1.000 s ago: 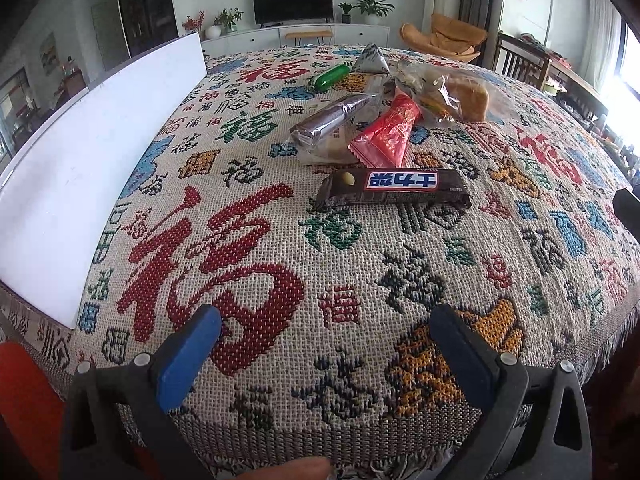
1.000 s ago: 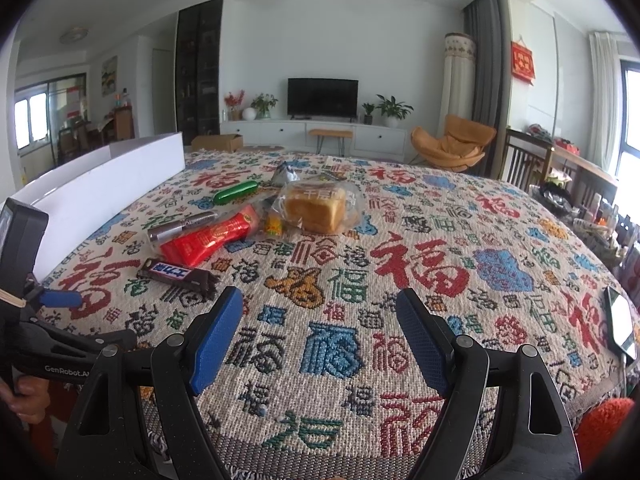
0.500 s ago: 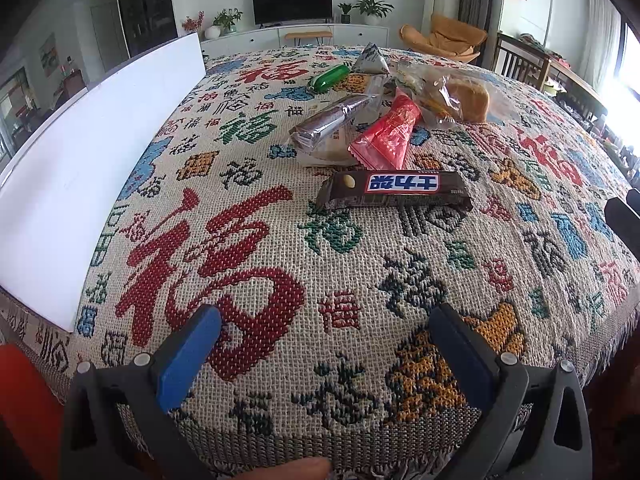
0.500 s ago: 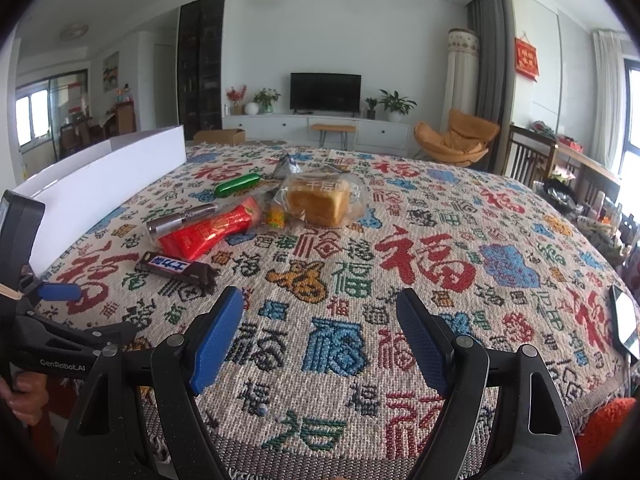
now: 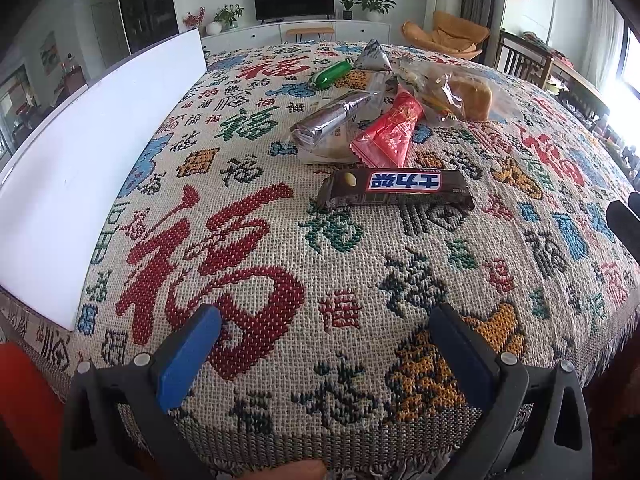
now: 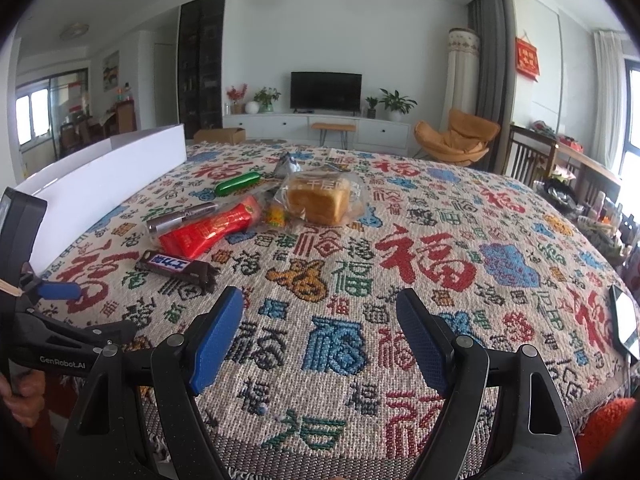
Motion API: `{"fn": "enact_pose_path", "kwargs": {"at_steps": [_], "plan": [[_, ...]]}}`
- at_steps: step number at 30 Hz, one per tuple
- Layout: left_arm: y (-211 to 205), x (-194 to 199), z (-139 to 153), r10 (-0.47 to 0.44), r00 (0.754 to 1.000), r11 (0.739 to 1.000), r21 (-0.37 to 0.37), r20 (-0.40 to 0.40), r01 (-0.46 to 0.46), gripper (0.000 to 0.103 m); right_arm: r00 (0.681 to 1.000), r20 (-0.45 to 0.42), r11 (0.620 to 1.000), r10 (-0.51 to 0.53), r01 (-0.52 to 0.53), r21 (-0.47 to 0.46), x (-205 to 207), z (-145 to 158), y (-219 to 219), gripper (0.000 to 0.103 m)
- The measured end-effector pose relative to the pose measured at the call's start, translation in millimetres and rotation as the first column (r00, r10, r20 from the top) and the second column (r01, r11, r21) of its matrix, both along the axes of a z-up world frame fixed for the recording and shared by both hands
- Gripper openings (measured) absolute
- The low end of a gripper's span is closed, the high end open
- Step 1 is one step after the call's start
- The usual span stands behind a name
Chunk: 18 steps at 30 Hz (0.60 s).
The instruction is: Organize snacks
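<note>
Snacks lie in a loose group on the patterned tablecloth (image 5: 248, 264). Nearest is a brown chocolate bar (image 5: 394, 191), also in the right wrist view (image 6: 176, 266). Behind it lie a red packet (image 5: 390, 130) (image 6: 212, 232), a silver packet (image 5: 334, 116), a green sausage (image 5: 331, 74) (image 6: 237, 184), a grey triangular packet (image 5: 373, 56) and bagged bread (image 5: 466, 94) (image 6: 320, 200). My left gripper (image 5: 328, 354) is open and empty near the table's front edge, short of the chocolate bar. My right gripper (image 6: 320, 340) is open and empty, to the right of the snacks.
A long white box (image 5: 92, 152) (image 6: 100, 184) stands along the table's left side. A phone (image 6: 624, 322) lies at the right edge. The left gripper's body (image 6: 48, 320) shows at the left of the right wrist view. Chairs and a TV unit stand beyond the table.
Both grippers have crept slightly forward toward the snacks and stayed open. The snacks have not moved.
</note>
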<state>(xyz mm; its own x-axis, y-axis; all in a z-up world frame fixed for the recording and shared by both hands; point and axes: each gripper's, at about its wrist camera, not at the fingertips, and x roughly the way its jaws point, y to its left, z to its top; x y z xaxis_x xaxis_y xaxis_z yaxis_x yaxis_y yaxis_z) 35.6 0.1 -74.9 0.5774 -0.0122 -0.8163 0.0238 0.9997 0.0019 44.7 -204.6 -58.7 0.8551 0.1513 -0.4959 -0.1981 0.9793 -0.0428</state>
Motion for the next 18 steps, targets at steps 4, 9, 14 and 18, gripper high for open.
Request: {"fn": "enact_pose_path", "kwargs": {"at_steps": [4,9,14,18], "plan": [[-0.2,1.2,0.2,-0.003,1.000,1.000,0.001,-0.008,0.003,0.103,1.000,-0.001,1.000,0.000,0.000,0.001,-0.2,0.0,-0.4,0.082],[-0.2,0.9,0.0,-0.007,1.000,1.000,0.001,-0.009,0.007,0.103,1.000,-0.002,1.000,0.000,0.000,0.000,-0.1,-0.1,-0.3,0.082],[-0.2,0.4,0.0,-0.011,1.000,1.000,0.002,-0.003,0.011,0.103,1.000,-0.002,1.000,0.000,0.000,0.000,-0.3,-0.5,-0.4,0.082],[0.0,-0.5,0.0,-0.016,1.000,1.000,0.002,0.002,0.016,0.103,1.000,-0.005,1.000,0.000,0.000,0.001,0.1,-1.0,-0.3,0.082]]}}
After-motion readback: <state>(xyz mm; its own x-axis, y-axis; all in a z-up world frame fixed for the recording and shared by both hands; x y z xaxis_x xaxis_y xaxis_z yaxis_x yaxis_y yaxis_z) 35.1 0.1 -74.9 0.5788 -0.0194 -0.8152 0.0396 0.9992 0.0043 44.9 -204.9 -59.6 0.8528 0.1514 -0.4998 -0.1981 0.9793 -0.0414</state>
